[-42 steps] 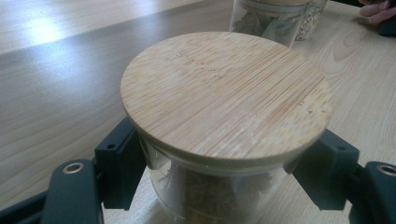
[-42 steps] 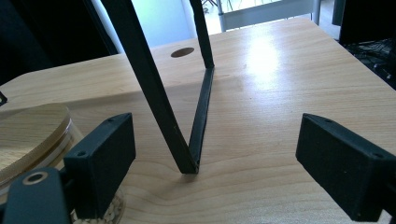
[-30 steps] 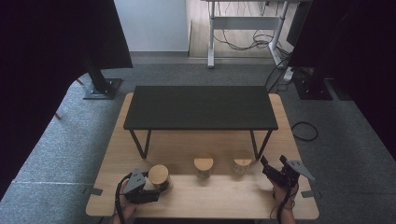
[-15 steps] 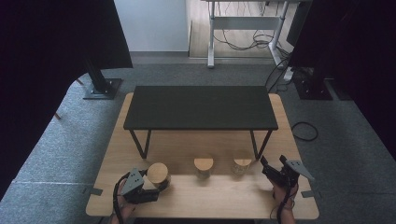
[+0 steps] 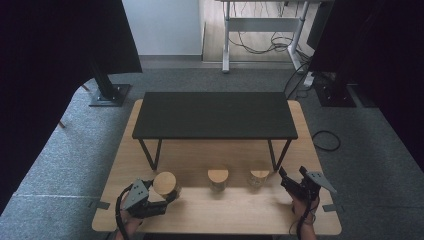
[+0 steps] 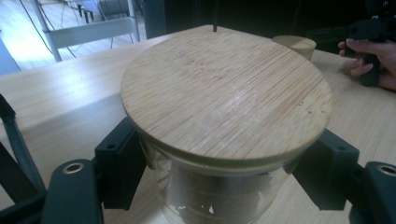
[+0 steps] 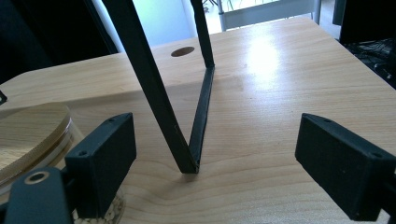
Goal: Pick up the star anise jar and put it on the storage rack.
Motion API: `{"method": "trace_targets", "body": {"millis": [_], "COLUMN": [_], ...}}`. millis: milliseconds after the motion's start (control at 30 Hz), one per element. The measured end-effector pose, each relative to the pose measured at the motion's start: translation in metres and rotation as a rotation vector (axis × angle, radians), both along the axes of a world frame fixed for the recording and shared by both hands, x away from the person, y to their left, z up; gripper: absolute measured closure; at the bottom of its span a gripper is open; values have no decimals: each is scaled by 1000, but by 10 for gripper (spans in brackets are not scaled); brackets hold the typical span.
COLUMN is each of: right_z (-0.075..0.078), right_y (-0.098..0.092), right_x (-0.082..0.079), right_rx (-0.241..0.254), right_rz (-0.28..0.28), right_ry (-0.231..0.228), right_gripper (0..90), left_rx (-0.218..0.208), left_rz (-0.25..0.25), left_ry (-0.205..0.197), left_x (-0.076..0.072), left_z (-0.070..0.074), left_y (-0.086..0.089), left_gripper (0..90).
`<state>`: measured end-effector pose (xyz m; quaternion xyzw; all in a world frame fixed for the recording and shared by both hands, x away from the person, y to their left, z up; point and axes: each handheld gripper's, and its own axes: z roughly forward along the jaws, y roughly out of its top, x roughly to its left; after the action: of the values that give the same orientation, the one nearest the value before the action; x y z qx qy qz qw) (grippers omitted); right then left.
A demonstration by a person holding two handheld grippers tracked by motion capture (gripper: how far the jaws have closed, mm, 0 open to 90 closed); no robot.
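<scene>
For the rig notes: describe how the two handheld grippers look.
Both are black. The left gripper and right gripper each carry a grey three-cornered plate on top and trail a black cable. The fingers end in blocky, rectangular black pads, with round metal-ringed holes lower down.

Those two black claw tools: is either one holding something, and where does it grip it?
The left gripper holds a glass jar with a wooden lid, its jaws clamped on the glass just under the lid. The right gripper is open and holds nothing.
</scene>
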<state>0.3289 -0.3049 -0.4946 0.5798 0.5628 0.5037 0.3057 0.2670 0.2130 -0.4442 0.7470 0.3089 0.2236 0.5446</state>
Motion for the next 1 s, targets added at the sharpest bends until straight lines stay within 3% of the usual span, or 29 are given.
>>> {"method": "trace_targets", "body": {"millis": [1000], "right_z": [0], "right_y": [-1], "right_x": [-2], "right_rx": [15], "right_rz": [-15], "right_ry": [-3], "right_gripper": [118], "left_rx": [12], "left_rz": [14], "left_ry": [-30], "left_x": [-3], "left_z": [25], "left_y": [8], "left_gripper": [252]}}
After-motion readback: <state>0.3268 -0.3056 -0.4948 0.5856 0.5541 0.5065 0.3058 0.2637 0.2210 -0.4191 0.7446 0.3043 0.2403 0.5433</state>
